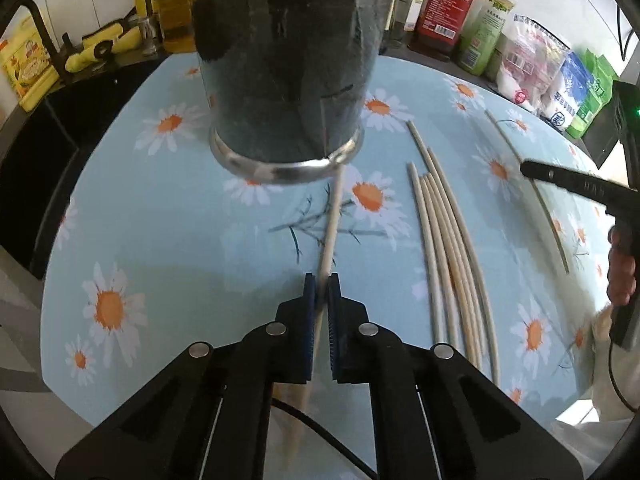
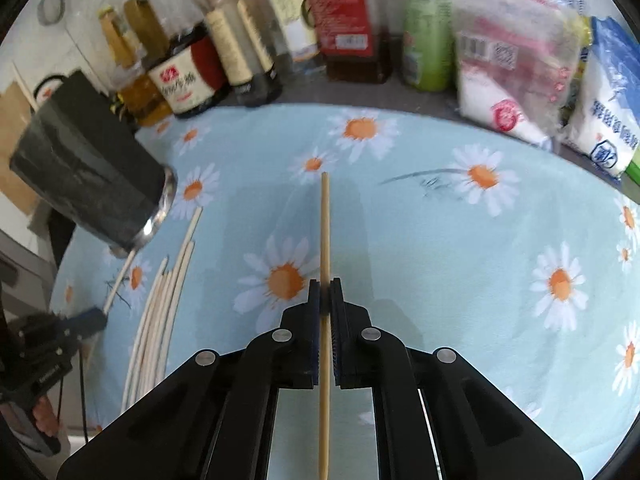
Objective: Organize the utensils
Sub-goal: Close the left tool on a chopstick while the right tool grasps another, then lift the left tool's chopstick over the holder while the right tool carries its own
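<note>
— What has the left gripper got?

— One chopstick, pinched between the blue pads. The fingers are nearly together, with only the stick between them. It runs forward from the tips toward the dark holder, and its far end reaches the holder's shiny metal rim. Whether it touches the rim I can't tell.

— And the right gripper?

— The same grip, narrow, closed on a second chopstick. That one passes straight back through the fingers and sticks out well ahead of them over the daisy cloth. From the left camera only one black finger of it shows, over at the right side of the cloth.

— Where are the other sticks?

— A loose bundle lies flat on the cloth, side by side, between the two grippers and to the right of the holder. Another single stick lies apart, farther right, partly under that right finger.

— Any room to move?

— Bare cloth lies ahead of the right gripper up to the row of bottles and bags lining the back edge. On the left, the holder stands close ahead. The cloth's left edge drops to dark counter.
</note>
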